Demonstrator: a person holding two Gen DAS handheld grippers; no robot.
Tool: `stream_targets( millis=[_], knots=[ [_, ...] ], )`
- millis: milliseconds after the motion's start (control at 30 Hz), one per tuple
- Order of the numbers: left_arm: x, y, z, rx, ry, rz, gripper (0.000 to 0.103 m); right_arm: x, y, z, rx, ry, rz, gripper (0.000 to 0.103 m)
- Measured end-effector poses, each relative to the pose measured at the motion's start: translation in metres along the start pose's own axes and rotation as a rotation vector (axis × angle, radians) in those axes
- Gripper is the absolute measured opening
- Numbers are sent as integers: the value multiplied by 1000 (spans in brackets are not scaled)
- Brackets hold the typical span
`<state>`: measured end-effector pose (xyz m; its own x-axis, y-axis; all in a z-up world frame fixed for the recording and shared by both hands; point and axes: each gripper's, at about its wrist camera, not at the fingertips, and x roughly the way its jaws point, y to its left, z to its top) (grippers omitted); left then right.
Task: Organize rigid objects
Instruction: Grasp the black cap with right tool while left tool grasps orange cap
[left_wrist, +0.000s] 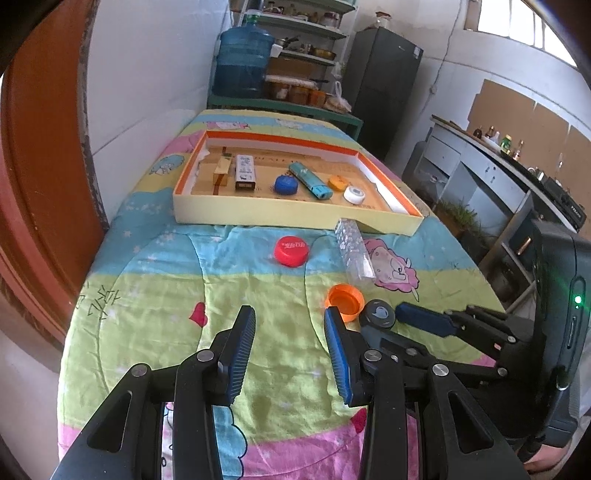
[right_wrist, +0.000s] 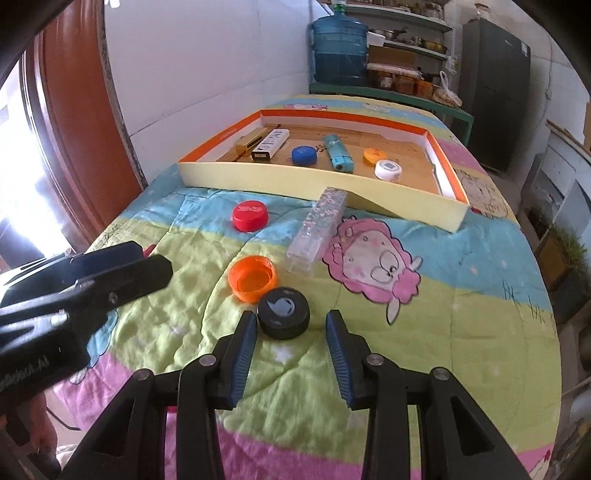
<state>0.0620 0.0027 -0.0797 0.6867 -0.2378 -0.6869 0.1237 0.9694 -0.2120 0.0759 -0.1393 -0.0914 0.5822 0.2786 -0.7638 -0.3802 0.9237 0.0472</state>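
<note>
Loose on the patterned quilt lie a red cap (right_wrist: 250, 215), a clear plastic case (right_wrist: 317, 230), an upturned orange cap (right_wrist: 252, 277) and a black round lid (right_wrist: 283, 312). My right gripper (right_wrist: 291, 316) is open low over the quilt. The black lid sits at its fingertips, close to the left pad and apart from the right one. My left gripper (left_wrist: 290, 319) is open over bare quilt, with the orange cap (left_wrist: 345, 299) just beyond its right fingertip. The cream, orange-rimmed tray (left_wrist: 295, 218) holds two small boxes, a blue cap (left_wrist: 285, 184), a teal tube and more caps.
The tray (right_wrist: 280, 177) lies across the far half of the table. A brown door and white wall run along the left. Behind stand a blue water jug (left_wrist: 242, 62), shelves and a dark fridge. In the right wrist view the left gripper (right_wrist: 151, 260) reaches in from the left.
</note>
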Motion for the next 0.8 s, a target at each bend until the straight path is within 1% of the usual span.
stream_targets(
  millis=[67,100,200,333,433,567,633,800],
  knots=[
    [3,-2,1,5,7,-4,40,3,3,2,-24,3,-12,36],
    [5,-4,1,10,12,-8,40,4,4,3,-33,1,-16,30],
    [10,-7,2,22,24,-19,40,4,5,2,-46,3,-13,31],
    [21,-18,2,52,54,-57,40,-5,-6,-2,-18,-8,11,30],
    [29,-25,3,57,72,-87,40,-14,-15,-7,0,-18,-16,30],
    [43,-35,4,85,97,-83,40,-25,-30,-14,56,-28,-13,30],
    [51,-40,4,104,106,-69,40,-28,-37,-16,78,-31,-13,30],
    [60,-47,9,128,98,-47,40,-34,-50,-20,117,-38,-1,30]
  ],
)
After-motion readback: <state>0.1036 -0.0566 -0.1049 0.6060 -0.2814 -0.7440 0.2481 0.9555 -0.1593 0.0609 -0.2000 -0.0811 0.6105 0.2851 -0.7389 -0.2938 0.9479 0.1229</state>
